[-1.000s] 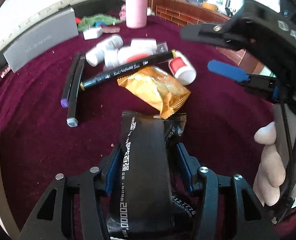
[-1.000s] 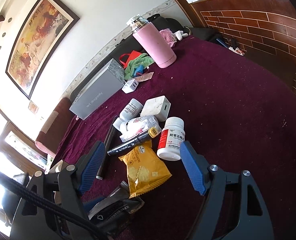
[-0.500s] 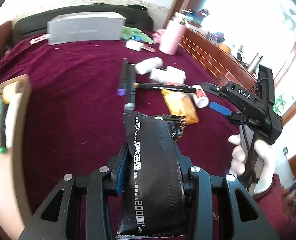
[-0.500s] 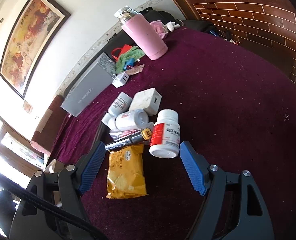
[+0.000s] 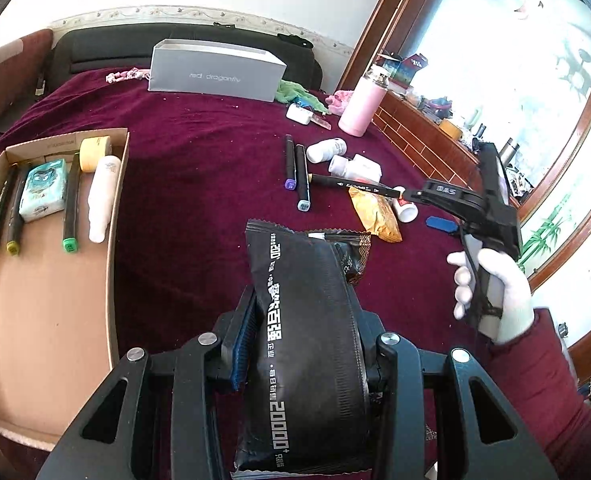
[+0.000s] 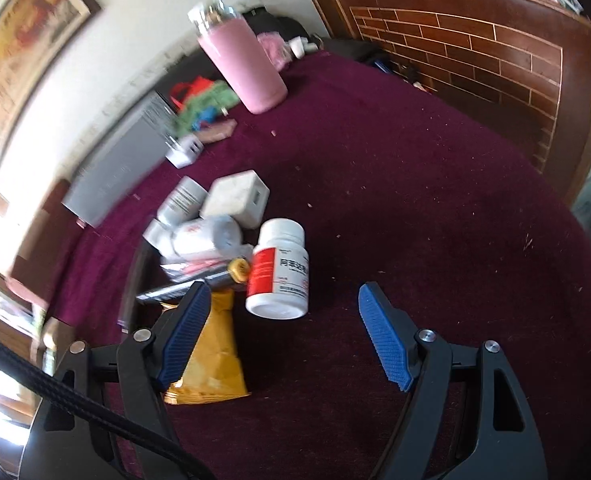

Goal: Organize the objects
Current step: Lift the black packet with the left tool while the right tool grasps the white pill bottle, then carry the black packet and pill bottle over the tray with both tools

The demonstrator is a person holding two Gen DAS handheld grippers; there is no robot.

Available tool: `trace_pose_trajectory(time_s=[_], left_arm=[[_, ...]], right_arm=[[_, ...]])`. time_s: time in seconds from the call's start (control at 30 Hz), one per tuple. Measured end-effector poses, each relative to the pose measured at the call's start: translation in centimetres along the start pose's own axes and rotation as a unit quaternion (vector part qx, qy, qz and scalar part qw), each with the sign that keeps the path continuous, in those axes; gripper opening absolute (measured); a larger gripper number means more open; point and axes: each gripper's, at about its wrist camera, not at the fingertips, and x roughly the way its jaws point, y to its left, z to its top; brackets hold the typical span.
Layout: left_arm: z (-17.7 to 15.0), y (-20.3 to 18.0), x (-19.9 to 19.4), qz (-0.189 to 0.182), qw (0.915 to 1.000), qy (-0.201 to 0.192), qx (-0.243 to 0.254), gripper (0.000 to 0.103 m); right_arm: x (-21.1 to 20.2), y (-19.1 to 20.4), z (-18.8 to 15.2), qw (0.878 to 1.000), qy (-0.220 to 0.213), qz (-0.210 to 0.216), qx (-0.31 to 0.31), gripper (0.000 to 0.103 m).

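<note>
On the left a cardboard box [image 5: 113,216] sits on the dark red cloth [image 5: 199,184] with markers and a white tube inside; the left gripper [image 5: 303,344] squeezes a black snack bag [image 5: 307,320] tight, held up beside the box. Farther right a yellow snack bag [image 6: 211,364] and a white pill bottle [image 6: 279,272] lie on the cloth; the right gripper [image 6: 291,336] hangs over them with its jaws wide apart and nothing in them.

Left gripper [image 5: 301,344]: black frame, silver screws, blue ribbed pads. Right gripper [image 6: 279,334]: same build, black braided cable, "DAS" marking on body. Right hand [image 5: 495,296]: white glove, dark red sleeve [image 5: 543,384]
</note>
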Motion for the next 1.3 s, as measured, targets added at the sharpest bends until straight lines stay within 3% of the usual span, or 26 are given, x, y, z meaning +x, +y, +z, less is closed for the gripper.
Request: trace_pose_trajectory(time_s=[0.1,0.23,0.3,0.43,0.47,0.5,0.77,0.97,1.3], left_arm=[[-0.1,0.3,-0.2,-0.001,1.0000,-0.002,0.000,0.034],[-0.3,0.7,-0.4,-0.001,1.0000,-0.002,-0.008,0.034],[-0.4,1.0,-0.5,0.000,0.9999,-0.003,-0.011,0.034],[-0.6,1.2,-0.5,0.000,0.9999,-0.002,-0.014,0.034],[-0.7,1.3,-0.5,0.000,0.9999,-0.002,-0.015,0.034],[-0.7,1.3,-0.5,0.000,0.9999,-0.003,-0.015,0.034],[-1.1,1.9,-0.1,-0.001,0.9996,0.004,-0.029,0.034],[-1.2,1.9,-0.9,0.000,0.9996,-0.005,-0.029,0.034],[-1.5,4.1,-3.6,0.019,0.9981,-0.039,-0.044,0.034]], right_arm=[[0.8,1.3,0.5,0.998,0.010,-0.050,-0.043,0.072],[2.1,2.8,0.7,0.991,0.037,-0.095,-0.090,0.057],[2.9,3.0,1.0,0.989,0.049,-0.103,-0.095,0.048],[3.8,3.0,1.6,0.987,0.055,-0.110,-0.102,0.046],[4.1,2.8,1.7,0.988,0.060,-0.104,-0.100,0.037],[4.1,2.7,1.7,0.988,0.061,-0.102,-0.099,0.034],[1.8,0.8,0.3,0.995,0.075,-0.036,-0.063,0.032],[-0.8,0.7,-1.7,0.994,0.094,0.050,-0.026,0.032],[-3.7,10.3,-5.4,0.975,0.122,0.161,-0.093,0.032]])
